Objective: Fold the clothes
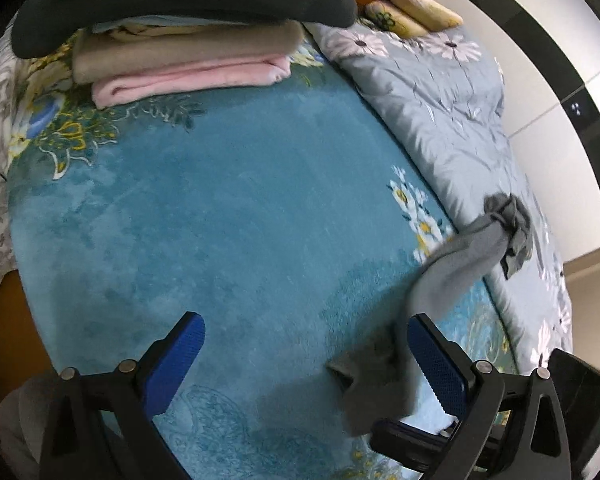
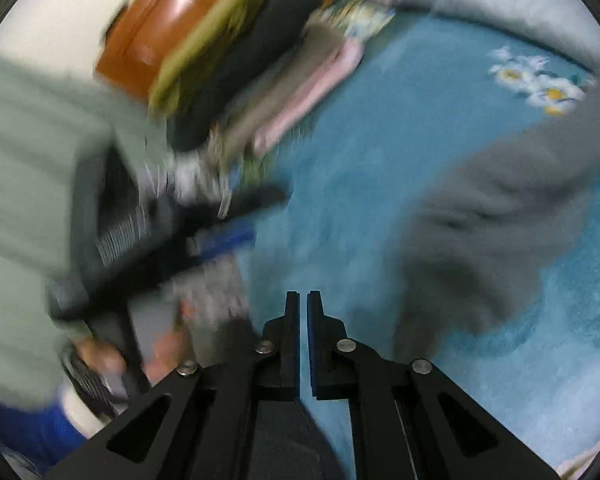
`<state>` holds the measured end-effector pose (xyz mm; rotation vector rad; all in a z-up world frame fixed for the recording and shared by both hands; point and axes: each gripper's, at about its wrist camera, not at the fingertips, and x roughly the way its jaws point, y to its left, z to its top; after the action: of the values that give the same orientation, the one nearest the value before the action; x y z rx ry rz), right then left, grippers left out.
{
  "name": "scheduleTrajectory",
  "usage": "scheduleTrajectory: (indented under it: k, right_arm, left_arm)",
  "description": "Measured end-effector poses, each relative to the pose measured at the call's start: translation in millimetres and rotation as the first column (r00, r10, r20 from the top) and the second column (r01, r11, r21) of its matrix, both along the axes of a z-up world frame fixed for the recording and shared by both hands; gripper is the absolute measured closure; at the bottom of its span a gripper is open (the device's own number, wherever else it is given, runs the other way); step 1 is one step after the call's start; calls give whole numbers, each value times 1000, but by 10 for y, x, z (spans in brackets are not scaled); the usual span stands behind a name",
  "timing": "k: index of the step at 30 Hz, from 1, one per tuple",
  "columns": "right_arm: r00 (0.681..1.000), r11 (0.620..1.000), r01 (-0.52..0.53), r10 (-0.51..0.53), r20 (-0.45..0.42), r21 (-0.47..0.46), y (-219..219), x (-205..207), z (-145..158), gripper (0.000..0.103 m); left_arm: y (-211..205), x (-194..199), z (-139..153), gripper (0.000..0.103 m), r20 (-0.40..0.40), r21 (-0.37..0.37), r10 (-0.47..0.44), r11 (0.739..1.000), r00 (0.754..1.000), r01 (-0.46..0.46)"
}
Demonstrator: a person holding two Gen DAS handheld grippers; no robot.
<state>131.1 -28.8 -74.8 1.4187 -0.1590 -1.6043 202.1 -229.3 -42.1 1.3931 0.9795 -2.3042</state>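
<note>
L gripper (image 1: 306,364) is hanging w/ fingers wide apart over the bed (image 1: 228,216) – grey garment (image 1: 456,256) trailing past its right finger, prob. for spreading – R gripper (image 2: 303,344) fingers nearly closed, gripping nothing visible.

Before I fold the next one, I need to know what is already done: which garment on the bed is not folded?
The grey garment beside the open left gripper: it sprawls crumpled, while the pink, beige and dark ones sit folded in the stack.
</note>
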Motion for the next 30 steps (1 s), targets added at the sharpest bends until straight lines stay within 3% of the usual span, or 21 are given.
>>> scheduleTrajectory:
  k: [1, 6, 9, 12, 18, 20, 21, 23, 25, 28, 30]
  right_arm:
    - [998, 998, -21, 24, -55, 54, -41, 78, -21, 100]
    - [998, 990, 62, -59, -24, 124, 231, -15, -161, 98]
    - [976, 965, 216, -220, 8, 148, 654, -202, -211, 93]
    - [898, 892, 419, -435, 70, 172, 1238, -380, -286, 73]
    - [729, 734, 646, -675, 116, 208, 1915, -512, -303, 73]
    - [692, 699, 680, -712, 121, 221, 2045, -538, -297, 73]
    - [684, 691, 687, -719, 123, 223, 2062, -544, -282, 73]
    - [670, 678, 699, -732, 126, 225, 2096, -539, -256, 73]
    - [664, 674, 702, -736, 130, 232, 2144, -540, -266, 72]
    - [655, 672, 704, -740, 155, 232, 2172, -526, -304, 72]
    - [650, 672, 705, -740, 171, 226, 2159, -515, -332, 72]
  left_arm:
    - [19, -4, -7, 1, 3, 0, -6, 1000, 1000, 6]
    - [208, -87, -82, 1, 24, -6, -70, 998, 997, 70]
    - [440, -224, -187, 1, 55, 9, -147, 989, 988, 147]
    - [706, -413, -267, 1, 92, -2, -226, 974, 970, 227]
    - [1239, -792, -413, 3, 172, -31, -369, 925, 914, 379]
    - [1416, -919, -461, 34, 199, -38, -413, 903, 889, 428]
    - [1470, -955, -475, 43, 210, -46, -425, 895, 881, 443]
    - [1430, -910, -457, 81, 221, -84, -405, 898, 887, 431]
    - [1390, -865, -439, 96, 230, -121, -385, 900, 894, 419]
    - [1298, -790, -391, 97, 236, -183, -345, 902, 908, 390]
    - [1055, -702, -239, 97, 197, -250, -264, 918, 944, 309]
